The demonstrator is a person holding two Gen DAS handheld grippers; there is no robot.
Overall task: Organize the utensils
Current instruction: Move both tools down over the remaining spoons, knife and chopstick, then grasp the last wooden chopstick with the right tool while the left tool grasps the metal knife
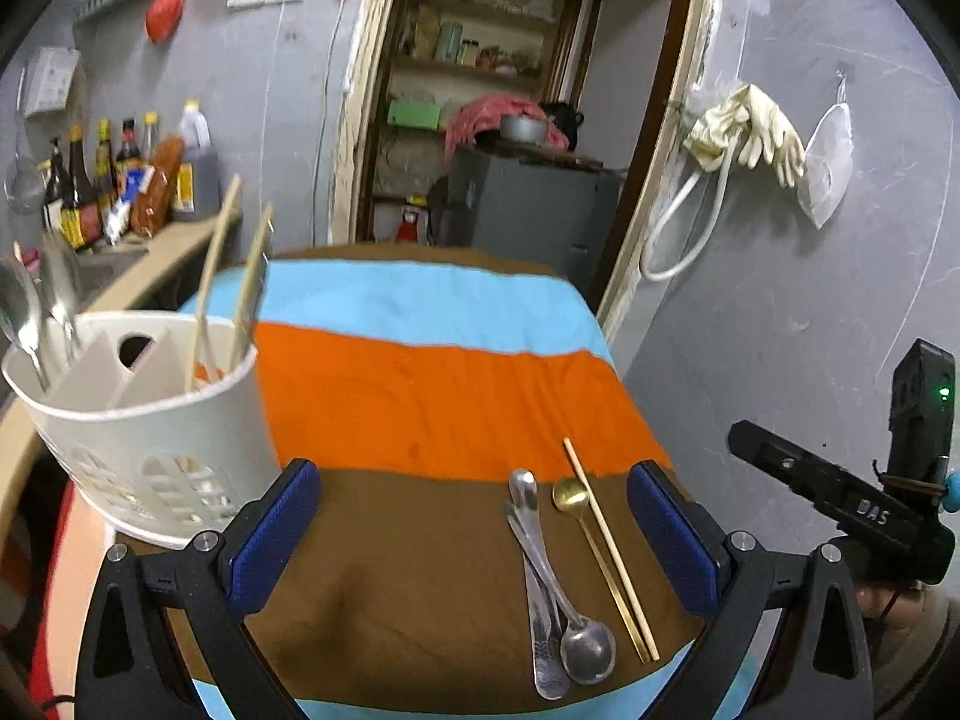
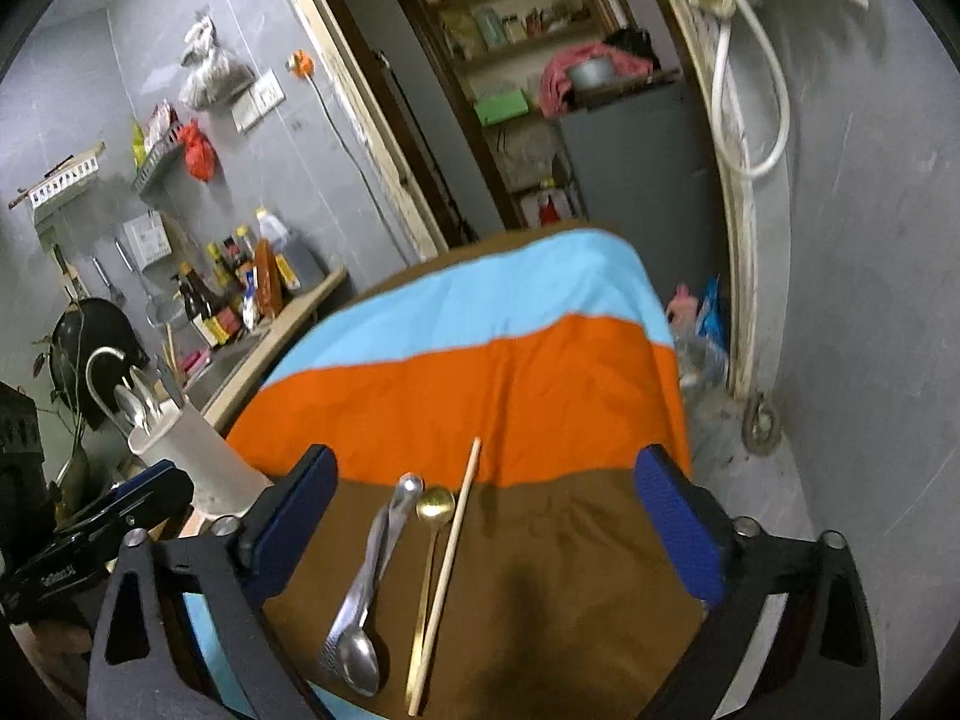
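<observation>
On the striped cloth lie two crossed silver spoons, a gold spoon and a single wooden chopstick. They also show in the right wrist view: silver spoons, gold spoon, chopstick. A white utensil holder at the left holds silver spoons and chopsticks; it also shows in the right wrist view. My left gripper is open and empty above the brown stripe. My right gripper is open and empty above the utensils.
The table cloth has blue, orange and brown stripes. A counter with sauce bottles stands at the left. An open doorway with shelves and a grey cabinet lies behind. Rubber gloves and a hose hang on the right wall.
</observation>
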